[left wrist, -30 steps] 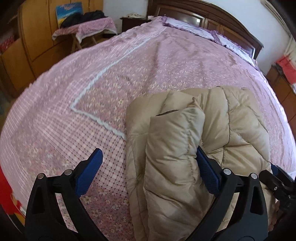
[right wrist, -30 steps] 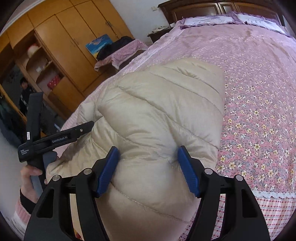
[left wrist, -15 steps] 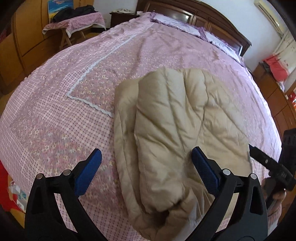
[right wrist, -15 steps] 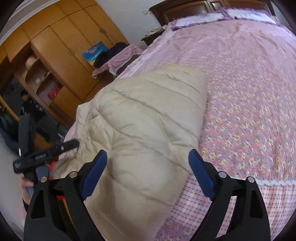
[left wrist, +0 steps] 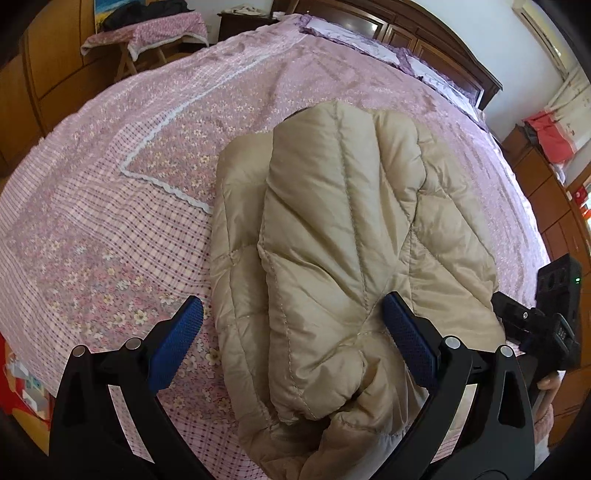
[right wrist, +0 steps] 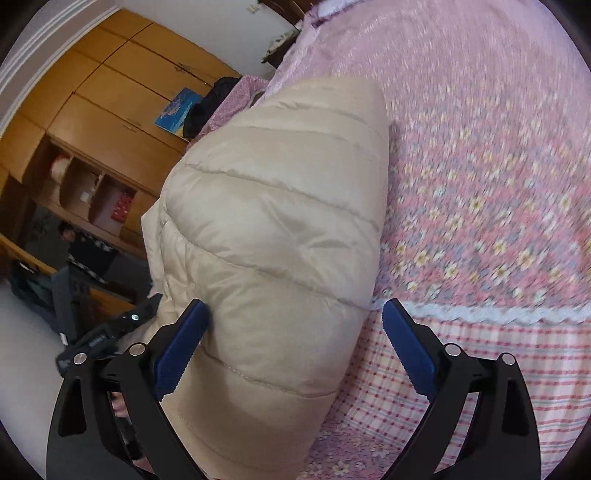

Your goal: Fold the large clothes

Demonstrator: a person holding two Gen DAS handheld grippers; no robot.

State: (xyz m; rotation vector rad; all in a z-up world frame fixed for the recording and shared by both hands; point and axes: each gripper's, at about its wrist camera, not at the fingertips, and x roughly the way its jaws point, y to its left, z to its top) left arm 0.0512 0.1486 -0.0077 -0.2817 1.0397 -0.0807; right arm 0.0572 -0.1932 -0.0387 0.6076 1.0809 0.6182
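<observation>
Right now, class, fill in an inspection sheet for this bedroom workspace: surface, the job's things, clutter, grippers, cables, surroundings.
Surface: bed under a pink flowered cover.
Job's things: beige padded jacket, folded into a bundle, lying on the bed.
Clutter: nothing seen on the bed besides the jacket.
Grippers: left gripper open, jacket between its blue fingers, no grip; right gripper open beside the jacket's edge.
Cables: nothing seen.
Surroundings: wooden wardrobe, small table with dark clothes, dark headboard, a person in the background.

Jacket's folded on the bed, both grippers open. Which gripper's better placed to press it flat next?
Left, probably. The left gripper is open and looks along the folded jacket. The right gripper straddles only its edge beside the bedspread.
</observation>
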